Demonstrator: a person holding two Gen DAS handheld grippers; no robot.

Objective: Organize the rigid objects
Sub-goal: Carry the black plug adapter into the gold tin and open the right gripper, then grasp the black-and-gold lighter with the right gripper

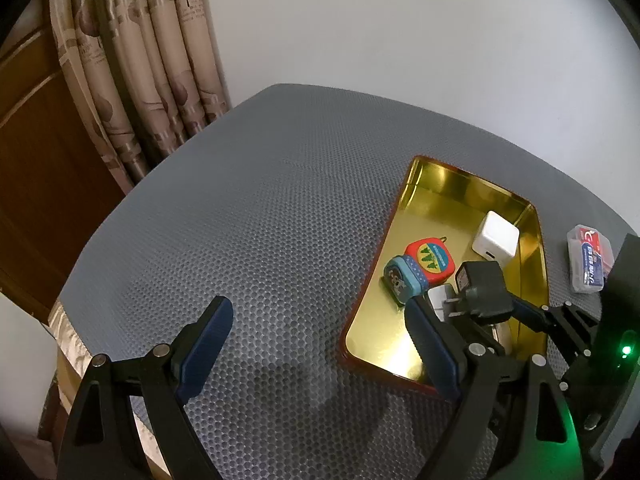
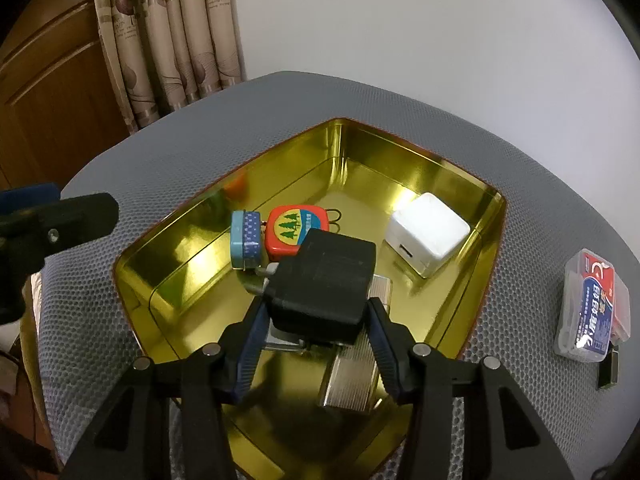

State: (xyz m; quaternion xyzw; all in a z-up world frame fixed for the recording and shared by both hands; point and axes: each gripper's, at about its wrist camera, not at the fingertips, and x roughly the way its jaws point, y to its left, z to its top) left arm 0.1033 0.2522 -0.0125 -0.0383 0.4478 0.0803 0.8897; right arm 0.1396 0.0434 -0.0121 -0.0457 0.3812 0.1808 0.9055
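Observation:
My right gripper is shut on a black plug charger, its blue pads against the charger's two sides. The charger hangs low inside a gold tin tray, over a ribbed silver box. The tray also holds a white cube charger, a red tin with trees and a small blue tin. In the left wrist view the black charger shows tilted with its prongs to the left, above the tray. My left gripper is open and empty over the grey mat, left of the tray.
A clear plastic box with a red and blue label lies on the grey dotted mat right of the tray, with a small dark block beside it. Curtains and a wooden door stand at the back left, a white wall behind.

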